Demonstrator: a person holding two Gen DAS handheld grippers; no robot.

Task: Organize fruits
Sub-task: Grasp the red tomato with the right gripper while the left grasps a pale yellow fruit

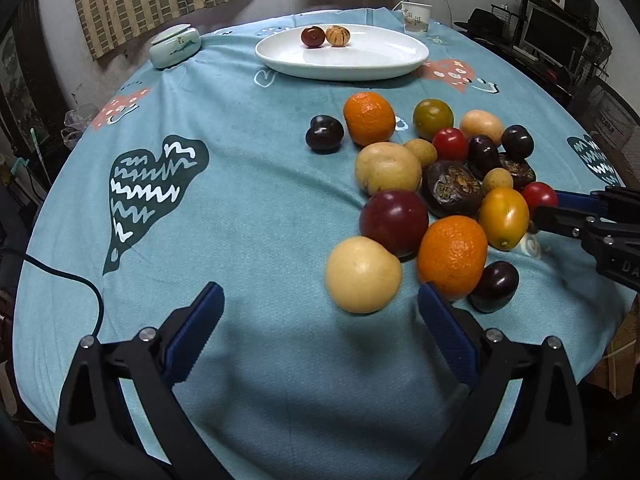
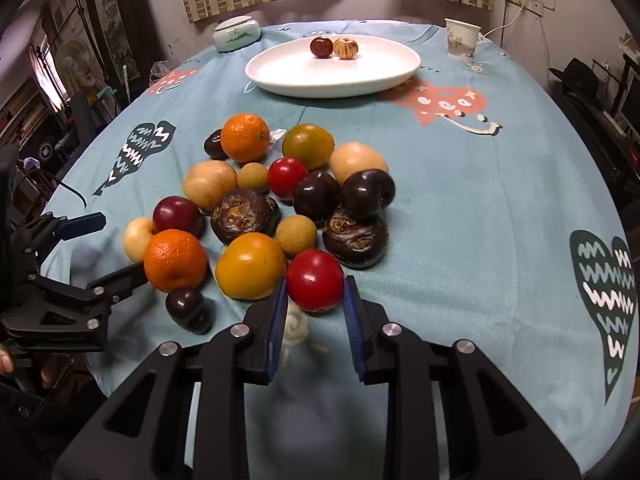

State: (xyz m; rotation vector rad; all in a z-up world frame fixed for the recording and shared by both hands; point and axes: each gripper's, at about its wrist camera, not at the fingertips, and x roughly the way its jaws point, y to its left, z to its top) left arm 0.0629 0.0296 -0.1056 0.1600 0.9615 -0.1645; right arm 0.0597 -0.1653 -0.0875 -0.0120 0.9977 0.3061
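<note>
A pile of several fruits lies on the teal tablecloth: oranges, dark plums, pale yellow fruits and red tomatoes. My right gripper [image 2: 315, 312] is shut on a red tomato [image 2: 315, 280] at the near edge of the pile, blue pads against both its sides. My left gripper [image 1: 320, 294] stands wide open, with a pale yellow fruit [image 1: 362, 274] just ahead between its fingertips, untouched. An orange [image 1: 452, 256] sits by its right finger. A white oval plate [image 1: 344, 68] at the far side holds a dark red fruit [image 1: 313, 36] and a striped tan fruit [image 1: 338, 35].
A paper cup [image 1: 416, 16] stands beyond the plate on the right and a lidded ceramic jar [image 1: 175, 46] on the far left. A black cable [image 1: 72, 280] crosses the table's left edge. Chairs and shelves crowd the round table.
</note>
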